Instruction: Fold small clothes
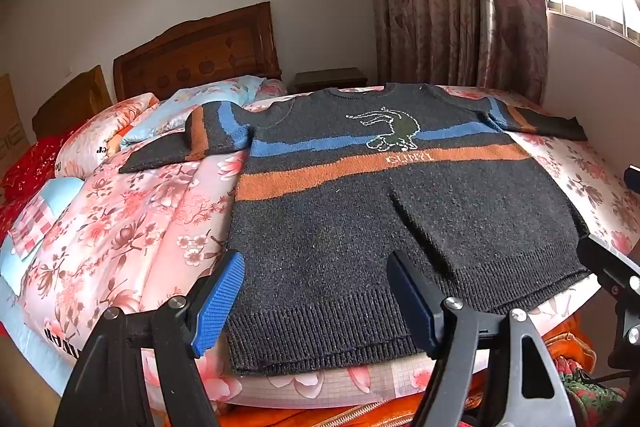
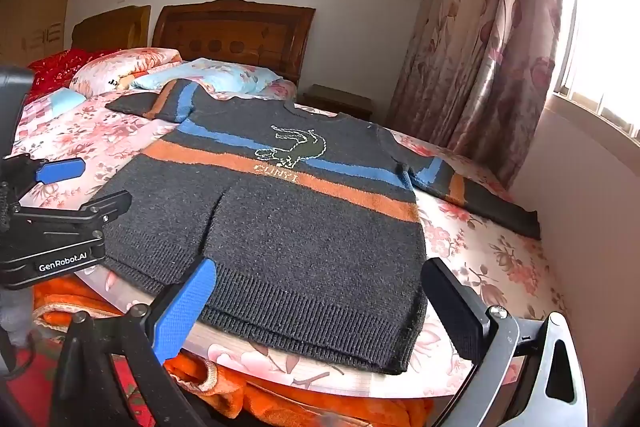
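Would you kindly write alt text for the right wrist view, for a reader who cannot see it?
A dark sweater with blue and orange stripes lies flat, sleeves spread, on a floral bedspread. The right gripper hangs open over its near hem, and the left gripper shows at the left edge.

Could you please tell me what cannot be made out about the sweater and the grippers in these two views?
- Left wrist view: the sweater hem's right corner is hidden behind the right gripper, itself cut off by the edge.
- Right wrist view: the left gripper body is cut off by the left edge.
- Both views: the woven word under the animal is too small to read.
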`<state>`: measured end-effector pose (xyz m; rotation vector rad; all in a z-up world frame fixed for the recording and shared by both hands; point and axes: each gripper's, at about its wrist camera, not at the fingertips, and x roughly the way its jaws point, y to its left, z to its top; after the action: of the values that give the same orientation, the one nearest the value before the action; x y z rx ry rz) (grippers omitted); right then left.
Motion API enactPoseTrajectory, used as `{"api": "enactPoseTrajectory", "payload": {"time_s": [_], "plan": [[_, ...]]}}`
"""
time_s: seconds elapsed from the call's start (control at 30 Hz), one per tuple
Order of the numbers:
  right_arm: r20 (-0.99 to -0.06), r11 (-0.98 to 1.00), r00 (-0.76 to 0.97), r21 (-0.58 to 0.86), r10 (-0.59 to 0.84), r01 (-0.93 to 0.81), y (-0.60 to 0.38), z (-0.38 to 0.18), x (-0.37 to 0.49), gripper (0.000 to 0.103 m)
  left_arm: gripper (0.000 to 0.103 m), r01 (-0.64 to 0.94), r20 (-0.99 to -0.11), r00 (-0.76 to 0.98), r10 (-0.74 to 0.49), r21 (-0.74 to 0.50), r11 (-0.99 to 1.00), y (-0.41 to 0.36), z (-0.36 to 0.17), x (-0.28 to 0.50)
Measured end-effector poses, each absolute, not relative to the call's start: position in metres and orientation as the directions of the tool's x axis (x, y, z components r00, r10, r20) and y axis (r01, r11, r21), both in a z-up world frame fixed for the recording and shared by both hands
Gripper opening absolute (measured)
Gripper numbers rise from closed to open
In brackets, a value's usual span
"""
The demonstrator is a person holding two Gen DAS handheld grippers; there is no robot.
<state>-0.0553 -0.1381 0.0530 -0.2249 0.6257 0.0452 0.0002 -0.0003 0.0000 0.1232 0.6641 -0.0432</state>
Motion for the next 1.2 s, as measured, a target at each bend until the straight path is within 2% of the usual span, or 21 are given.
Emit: {"api": "enactPoseTrajectory", "payload": {"time_s": [1.2], "plan": [[-0.602, 0.976, 0.798, -0.187, -0.024, -0.112, -0.136, 0.045, -0.054, 0.103, 0.075, 0.072, -0.637, 0.771, 0.013, 0.107, 0.992, 0.001, -0.007, 0.004]]}}
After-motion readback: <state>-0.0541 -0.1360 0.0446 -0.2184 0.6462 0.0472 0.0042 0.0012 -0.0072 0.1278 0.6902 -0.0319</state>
